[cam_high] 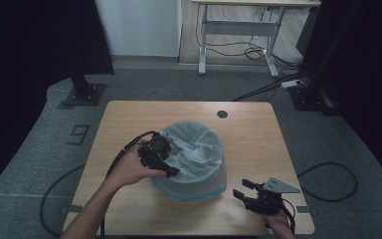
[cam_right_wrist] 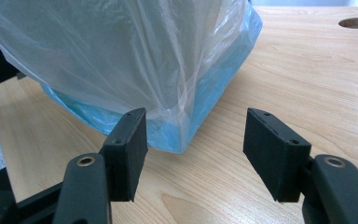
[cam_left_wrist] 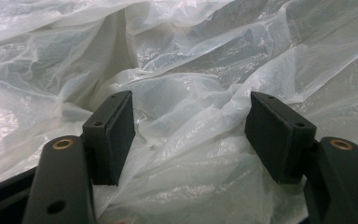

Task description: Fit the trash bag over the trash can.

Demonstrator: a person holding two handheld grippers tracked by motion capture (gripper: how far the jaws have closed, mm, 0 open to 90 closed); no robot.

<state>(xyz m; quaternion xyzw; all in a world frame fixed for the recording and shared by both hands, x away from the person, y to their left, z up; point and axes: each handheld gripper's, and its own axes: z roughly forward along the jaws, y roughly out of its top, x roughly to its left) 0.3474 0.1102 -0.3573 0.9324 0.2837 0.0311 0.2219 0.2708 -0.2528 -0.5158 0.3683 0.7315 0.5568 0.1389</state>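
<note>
At the centre of the wooden surface (cam_high: 129,117) stands a blue waste bin (cam_high: 191,188) lined with a translucent white plastic bag (cam_high: 194,144). The bag already drapes over the rim and hangs down the outer walls, so the lining appears largely fitted. What seems left is to settle or press the crumpled film down inside the bin.

The left tongs (cam_high: 171,169) sit at the near-left part of the bin's rim, reaching into the opening. In the left gripper view, the 2 jaws of the left tongs (cam_left_wrist: 191,130) stand apart with crumpled bag film (cam_left_wrist: 186,93) bulging up between them. The pads do not press on it, so these tongs are open and hold nothing. The film lies just beyond and between the pads, ready to be pinched.

The right tongs (cam_high: 243,189) rest low over the surface, near and to the right of the bin, apart from it. In the right gripper view, the jaws of the right tongs (cam_right_wrist: 193,140) are open and empty. The bin's lower blue corner (cam_right_wrist: 182,135) lies just beyond the jaws, toward their left.
</note>
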